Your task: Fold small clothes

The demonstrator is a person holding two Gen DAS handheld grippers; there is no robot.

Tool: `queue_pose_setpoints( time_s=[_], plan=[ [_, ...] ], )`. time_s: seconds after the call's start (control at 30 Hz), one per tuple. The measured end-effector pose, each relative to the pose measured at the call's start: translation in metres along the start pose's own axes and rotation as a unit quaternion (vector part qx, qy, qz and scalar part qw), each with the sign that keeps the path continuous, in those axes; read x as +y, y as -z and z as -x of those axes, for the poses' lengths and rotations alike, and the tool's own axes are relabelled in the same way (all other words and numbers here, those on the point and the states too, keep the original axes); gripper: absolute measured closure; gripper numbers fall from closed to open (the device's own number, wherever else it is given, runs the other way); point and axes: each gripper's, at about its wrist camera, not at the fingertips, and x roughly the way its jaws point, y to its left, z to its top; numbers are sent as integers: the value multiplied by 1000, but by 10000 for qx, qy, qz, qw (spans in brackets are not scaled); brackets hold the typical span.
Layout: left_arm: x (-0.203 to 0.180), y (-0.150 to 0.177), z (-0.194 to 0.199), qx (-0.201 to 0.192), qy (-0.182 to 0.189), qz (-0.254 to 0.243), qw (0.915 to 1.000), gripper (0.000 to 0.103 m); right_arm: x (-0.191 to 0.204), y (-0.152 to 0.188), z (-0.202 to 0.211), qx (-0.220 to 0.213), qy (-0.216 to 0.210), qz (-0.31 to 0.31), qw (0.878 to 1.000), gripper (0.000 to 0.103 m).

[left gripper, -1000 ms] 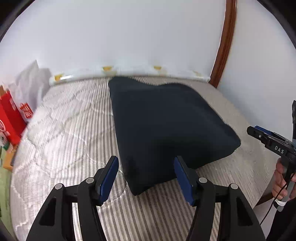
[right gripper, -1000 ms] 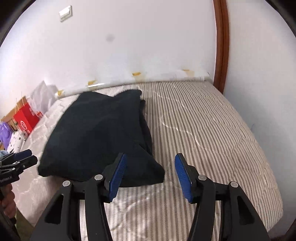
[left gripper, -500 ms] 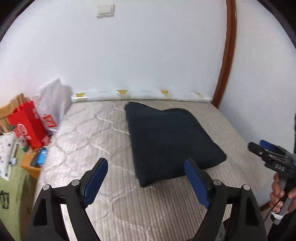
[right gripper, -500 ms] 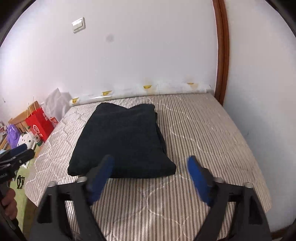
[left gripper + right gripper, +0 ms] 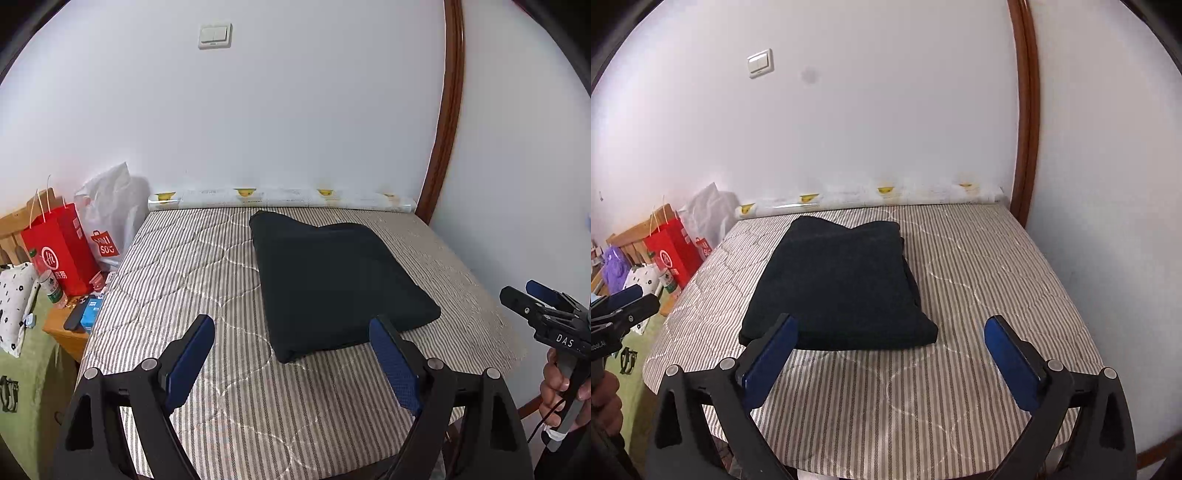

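A dark folded garment (image 5: 332, 277) (image 5: 842, 288) lies flat in a thick rectangle on the striped quilted mattress (image 5: 177, 266) (image 5: 979, 280). My left gripper (image 5: 291, 334) hangs open above the mattress's near edge, drawn back from the garment's near left corner, nothing between its blue pads. My right gripper (image 5: 892, 334) is held back from the garment's near right corner; its jaws are still opening and hold nothing. The right gripper also shows at the right edge of the left wrist view (image 5: 532, 299), held by a hand (image 5: 561, 384). The left gripper's tip shows at the left edge of the right wrist view (image 5: 628, 306).
White walls close the bed at the back and right, with a brown wooden frame (image 5: 443, 122) in the corner. A rolled printed sheet (image 5: 280, 197) lies along the far edge. Left of the bed stand a red paper bag (image 5: 59, 254), a white plastic bag (image 5: 110, 218) and a small wooden table (image 5: 66, 325).
Both grippers have opened wide and pulled back and up from the garment's near corners. The folded garment stays lying on the mattress, now seen from farther away.
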Motion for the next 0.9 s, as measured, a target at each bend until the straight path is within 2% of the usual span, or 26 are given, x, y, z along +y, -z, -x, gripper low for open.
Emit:
queue_pose_setpoints(
  time_s=[0.33, 0.9],
  plan=[
    [0, 3, 3, -21, -47, -35, 10000, 18, 6, -2, 17, -136, 115, 61, 9998, 3],
    [13, 6, 5, -26, -105, 94, 9999, 18, 18, 0, 9, -48, 15, 103, 9999, 3]
  ],
)
